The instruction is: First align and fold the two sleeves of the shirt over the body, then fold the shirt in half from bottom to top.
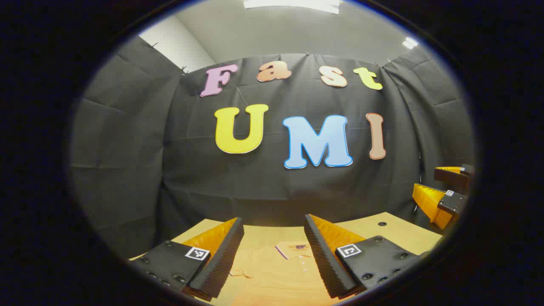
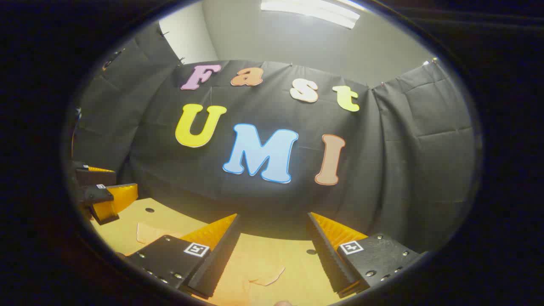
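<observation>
shirt: orange short-sleeved polo shirt (image 1: 276, 272), lying flat on the light wooden tabletop (image 1: 395, 233), collar and button placket seen between the fingers in the left gripper view
shirt, right gripper view: one sleeve edge (image 2: 265, 276) flat on the tabletop, another bit of orange cloth near the view's left side
left gripper (image 1: 274, 255): fingers spread wide, nothing between them, raised above the shirt's collar area, no contact
right gripper (image 2: 272, 255): fingers spread wide, holding nothing, raised above the sleeve, no contact
other gripper: right gripper at the far right edge of the left gripper view; left gripper at the far left edge of the right gripper view
tabletop: small dark holes (image 1: 382, 223) in its surface
backdrop: black cloth booth wall (image 1: 127, 170); pale ceiling with light strip (image 2: 310, 12)
</observation>
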`<state>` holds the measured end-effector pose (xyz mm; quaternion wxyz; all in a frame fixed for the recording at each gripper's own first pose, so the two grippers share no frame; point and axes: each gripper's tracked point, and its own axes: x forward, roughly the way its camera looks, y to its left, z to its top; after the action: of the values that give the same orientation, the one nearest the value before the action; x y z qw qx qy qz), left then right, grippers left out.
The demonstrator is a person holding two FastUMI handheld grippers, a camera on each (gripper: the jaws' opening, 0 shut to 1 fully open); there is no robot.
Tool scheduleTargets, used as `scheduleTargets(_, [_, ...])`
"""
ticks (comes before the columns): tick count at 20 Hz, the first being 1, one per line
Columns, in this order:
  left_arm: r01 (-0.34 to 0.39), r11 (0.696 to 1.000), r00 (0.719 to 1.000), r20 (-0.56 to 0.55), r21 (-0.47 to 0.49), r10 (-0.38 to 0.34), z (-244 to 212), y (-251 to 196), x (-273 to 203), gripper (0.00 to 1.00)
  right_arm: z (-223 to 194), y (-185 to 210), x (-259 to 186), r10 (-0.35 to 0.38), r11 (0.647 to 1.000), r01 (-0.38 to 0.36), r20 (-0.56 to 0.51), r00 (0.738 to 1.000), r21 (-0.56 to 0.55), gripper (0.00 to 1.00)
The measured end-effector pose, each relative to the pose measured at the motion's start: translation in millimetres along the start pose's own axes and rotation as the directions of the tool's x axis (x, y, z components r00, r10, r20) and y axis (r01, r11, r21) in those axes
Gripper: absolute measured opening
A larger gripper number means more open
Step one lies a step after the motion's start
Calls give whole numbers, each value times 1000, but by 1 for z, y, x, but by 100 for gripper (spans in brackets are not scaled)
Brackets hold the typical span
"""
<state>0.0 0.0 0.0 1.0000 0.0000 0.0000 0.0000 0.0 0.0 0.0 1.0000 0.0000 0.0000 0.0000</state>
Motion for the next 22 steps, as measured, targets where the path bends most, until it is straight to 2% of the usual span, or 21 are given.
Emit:
scheduleTargets(1, [0,1000,1000,0,0,0,0,0,0,93,0,0,0,0,1000,0,0,1000,0,95])
scheduleTargets(3, [0,1000,1000,0,0,0,0,0,0,94,0,0,0,0,1000,0,0,1000,0,96])
scheduleTargets(5, [0,1000,1000,0,0,0,0,0,0,94,0,0,0,0,1000,0,0,1000,0,96])
scheduleTargets(6, [0,1000,1000,0,0,0,0,0,0,95,0,0,0,0,1000,0,0,1000,0,92])
scheduleTargets(8, [0,1000,1000,0,0,0,0,0,0,95,0,0,0,0,1000,0,0,1000,0,96])
scheduleTargets(11, [0,1000,1000,0,0,0,0,0,0,95,0,0,0,0,1000,0,0,1000,0,96])
scheduleTargets(12, [1,1000,1000,-1,0,-1,0,0,0,95,1,0,0,-9,1000,9,-2,1000,6,92])
scheduleTargets(13, [1,1000,1000,1,0,-1,0,-1,0,95,1,1,1,-20,1000,20,2,1000,24,95])
scheduleTargets(22, [12,1000,1000,1,-6,-12,1,-2,0,95,-3,-1,5,-20,1000,20,-28,999,9,96])
